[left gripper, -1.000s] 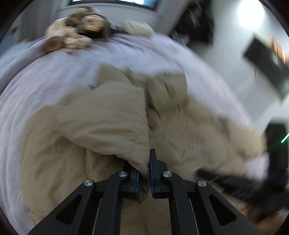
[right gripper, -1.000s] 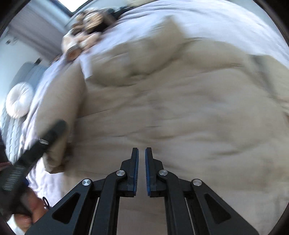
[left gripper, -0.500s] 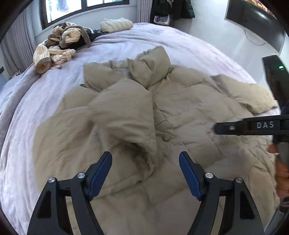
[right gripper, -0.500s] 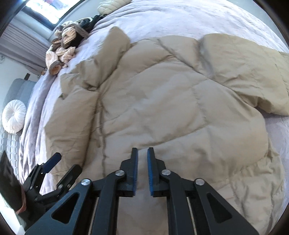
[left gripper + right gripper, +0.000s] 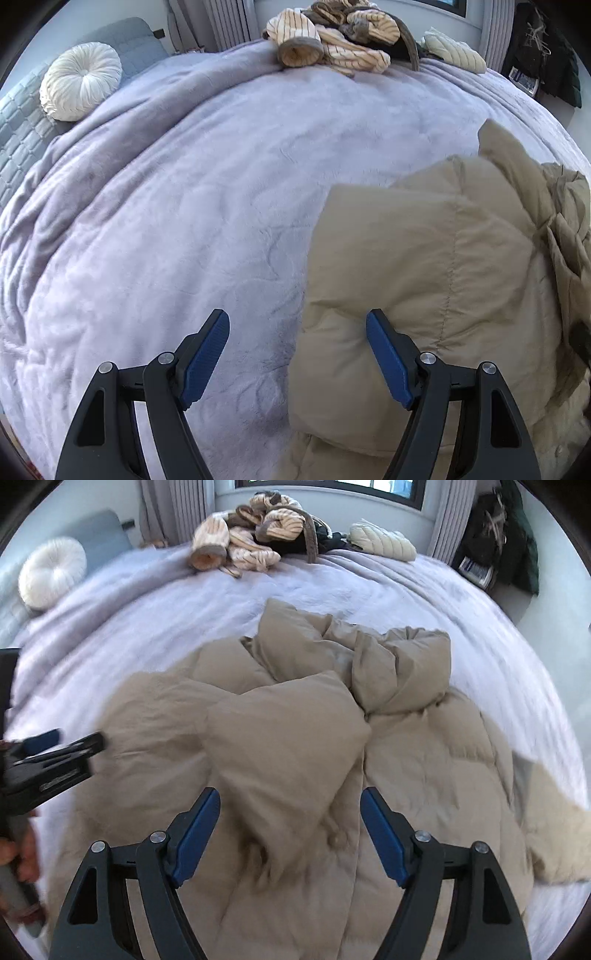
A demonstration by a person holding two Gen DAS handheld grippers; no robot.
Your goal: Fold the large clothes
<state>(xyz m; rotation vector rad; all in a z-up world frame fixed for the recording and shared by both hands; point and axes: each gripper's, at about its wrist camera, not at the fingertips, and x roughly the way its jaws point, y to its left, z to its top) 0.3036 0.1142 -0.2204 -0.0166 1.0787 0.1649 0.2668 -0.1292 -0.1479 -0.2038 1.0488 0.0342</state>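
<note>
at the far left a round white pleated cushion leans on a grey quilted headboard, which the edge of the left wrist view cuts off. the lilac blanket covers the whole bed and lies bare across the left and middle of that view. at the far edge of the bed, near the middle, sits a heap of cream striped knitwear tangled with something dark, and just right of it a pale quilted garment. dark clothing hangs in the far right corner, too dim to make out.

the left gripper stands wide with nothing pressed between its blue pads; its right finger lies over the near left edge of the tan puffer coat, its left finger over bare blanket. the right gripper has just been opening and is spread wide above the coat's middle, where a folded-over sleeve lies between the fingers but apart from them.

the coat lies on the near right half of the bed, collar bunched toward the far side. in the right wrist view its near part is blurred, so the dark patch there may be only shadow. at that view's left edge the person's hand is partly cropped.
</note>
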